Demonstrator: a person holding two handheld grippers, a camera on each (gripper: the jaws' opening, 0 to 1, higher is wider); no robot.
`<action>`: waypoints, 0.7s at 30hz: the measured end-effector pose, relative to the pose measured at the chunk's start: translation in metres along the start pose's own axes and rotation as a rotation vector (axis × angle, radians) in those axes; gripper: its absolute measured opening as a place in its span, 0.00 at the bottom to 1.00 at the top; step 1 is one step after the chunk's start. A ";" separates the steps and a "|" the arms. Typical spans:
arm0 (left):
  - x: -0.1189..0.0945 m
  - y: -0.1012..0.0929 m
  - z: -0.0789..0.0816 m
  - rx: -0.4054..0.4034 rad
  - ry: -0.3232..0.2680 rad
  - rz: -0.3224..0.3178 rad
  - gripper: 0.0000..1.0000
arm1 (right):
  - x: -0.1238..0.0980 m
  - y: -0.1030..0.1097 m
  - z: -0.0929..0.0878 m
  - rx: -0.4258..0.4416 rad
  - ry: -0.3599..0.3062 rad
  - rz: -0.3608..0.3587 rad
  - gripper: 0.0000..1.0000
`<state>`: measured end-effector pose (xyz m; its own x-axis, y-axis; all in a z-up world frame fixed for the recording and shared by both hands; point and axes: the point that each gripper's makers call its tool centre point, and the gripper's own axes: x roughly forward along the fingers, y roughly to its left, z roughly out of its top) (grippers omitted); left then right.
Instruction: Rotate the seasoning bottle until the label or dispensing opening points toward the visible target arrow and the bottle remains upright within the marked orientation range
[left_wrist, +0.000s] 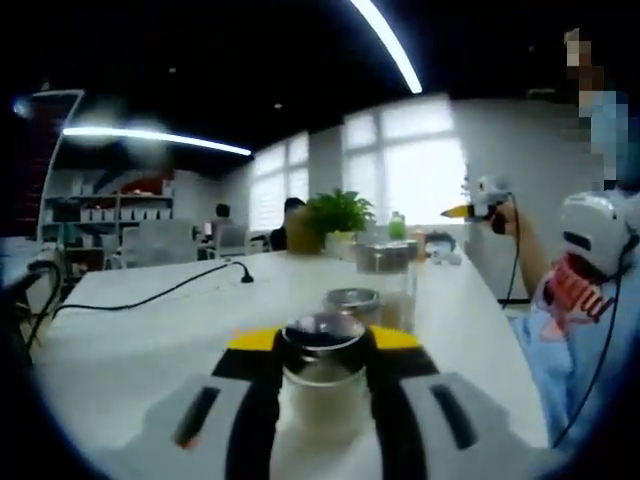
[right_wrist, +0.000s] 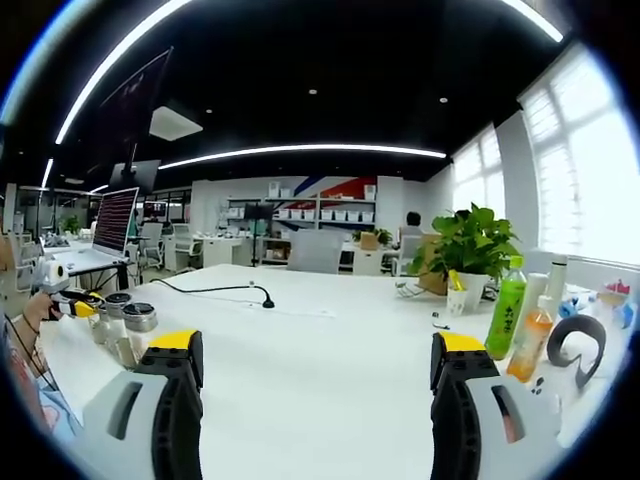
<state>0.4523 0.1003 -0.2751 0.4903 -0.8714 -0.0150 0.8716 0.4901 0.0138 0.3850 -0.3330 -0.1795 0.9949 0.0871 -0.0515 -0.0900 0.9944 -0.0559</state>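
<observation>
Seasoning bottle (left_wrist: 323, 375), a clear glass jar with a dark metal lid and pale contents, stands upright on the white table (left_wrist: 130, 350) between the jaws of the left gripper (left_wrist: 322, 375), whose black, yellow-tipped jaws sit clamped against its two sides. Just behind it in the left gripper view stand a second lidded jar (left_wrist: 353, 302) and a taller clear jar (left_wrist: 390, 275), so room to swing is tight on the far side, while the tabletop to the left lies bare apart from a black cable (left_wrist: 150, 292) running across it. The table's right edge passes close by, and past it a person's hand holds the right gripper (left_wrist: 478, 205) up in the air near the window. The right gripper view looks across the table from another angle: the right gripper (right_wrist: 317, 385) has its jaws wide apart with nothing between them, over a broad stretch of bare white surface. At the left edge of that view the left gripper (right_wrist: 70, 300) shows small beside a cluster of lidded jars (right_wrist: 128, 318). To the right stand a potted plant (right_wrist: 470, 245), a green drink bottle (right_wrist: 506, 308) and an orange one (right_wrist: 530, 342), near the table's far side.
</observation>
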 end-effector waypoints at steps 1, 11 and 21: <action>0.000 0.000 0.000 0.000 0.003 -0.006 0.34 | 0.001 0.001 -0.001 0.001 0.002 0.004 0.98; 0.003 -0.001 -0.001 -0.003 0.021 -0.094 0.34 | 0.002 -0.001 -0.001 0.002 0.004 0.009 0.98; 0.003 0.011 0.002 -0.001 0.003 -0.038 0.46 | -0.001 -0.006 0.001 0.004 -0.008 -0.001 0.98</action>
<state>0.4632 0.1030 -0.2732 0.4570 -0.8893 -0.0184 0.8895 0.4569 0.0118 0.3848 -0.3390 -0.1782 0.9953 0.0863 -0.0438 -0.0886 0.9947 -0.0522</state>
